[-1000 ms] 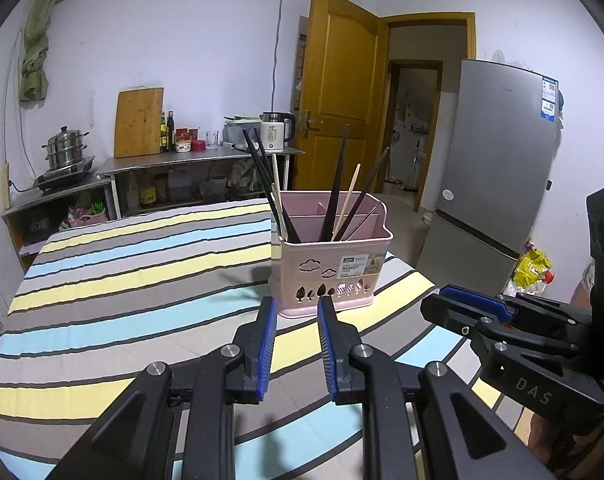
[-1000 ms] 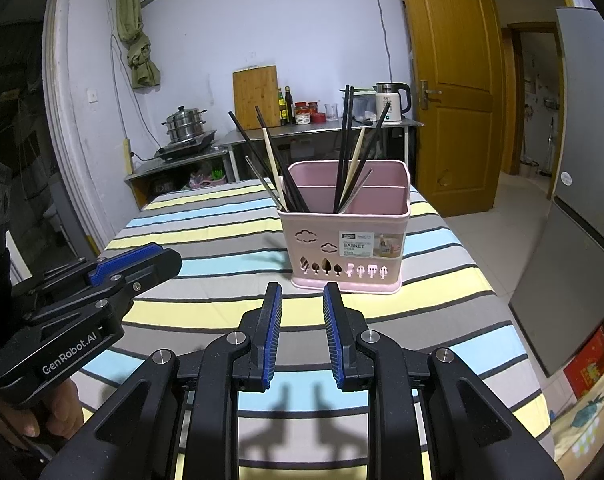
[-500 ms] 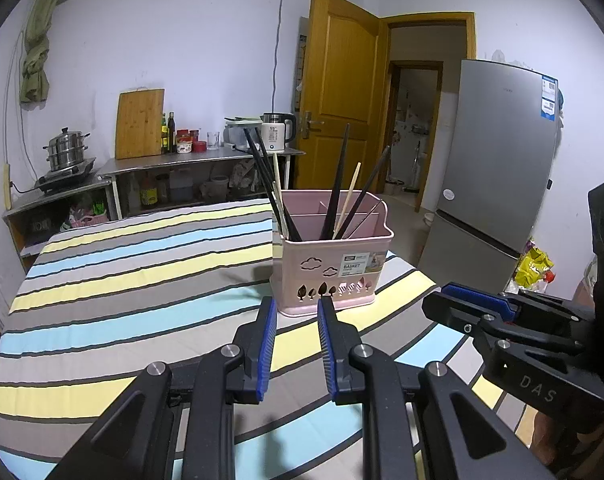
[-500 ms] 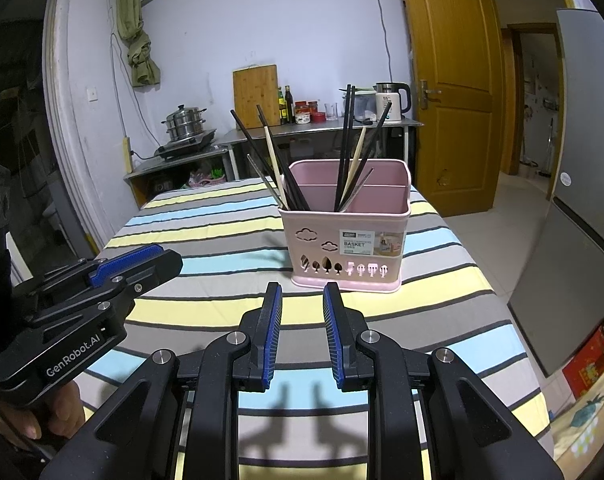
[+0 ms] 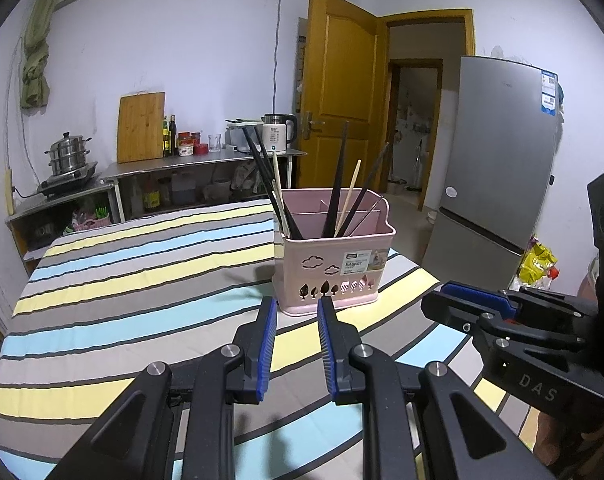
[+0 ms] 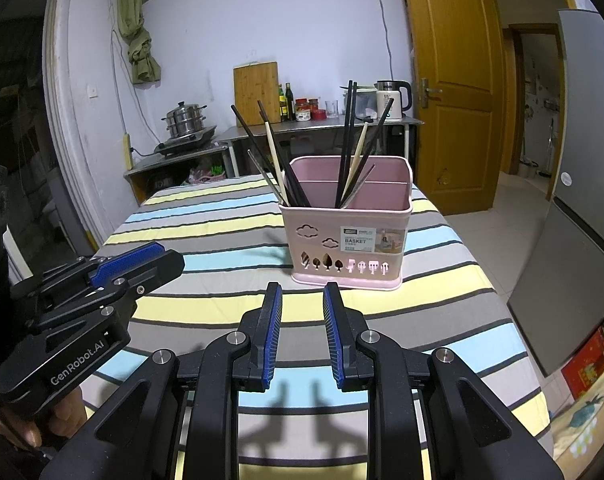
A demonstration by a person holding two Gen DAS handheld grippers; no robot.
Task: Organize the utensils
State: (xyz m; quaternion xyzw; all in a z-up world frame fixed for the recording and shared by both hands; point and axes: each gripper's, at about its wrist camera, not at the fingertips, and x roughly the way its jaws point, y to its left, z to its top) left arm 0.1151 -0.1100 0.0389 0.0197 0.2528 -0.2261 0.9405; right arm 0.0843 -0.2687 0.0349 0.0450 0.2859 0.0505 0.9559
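A pink utensil basket [image 5: 334, 268] [image 6: 348, 240] stands upright on the striped tablecloth [image 5: 134, 292] [image 6: 222, 240]. Several black and pale wooden chopsticks [image 5: 338, 192] [image 6: 352, 148] stand in its front compartments, leaning left and right. My left gripper [image 5: 297, 312] is open and empty, low over the cloth just in front of the basket; it also shows at the left of the right wrist view [image 6: 142, 260]. My right gripper [image 6: 302, 296] is open and empty, in front of the basket; it shows at the right of the left wrist view [image 5: 462, 300].
A steel counter [image 5: 206, 164] with a kettle [image 6: 392, 100], bottles, a cutting board [image 5: 140, 128] and a steamer pot [image 6: 184, 120] stands behind the table. A wooden door [image 5: 338, 112] and a grey fridge [image 5: 498, 168] are to the right. The table edge drops off at the right.
Almost nothing differs. Both views have shifted very slightly and both grippers stay open and empty in front of the basket.
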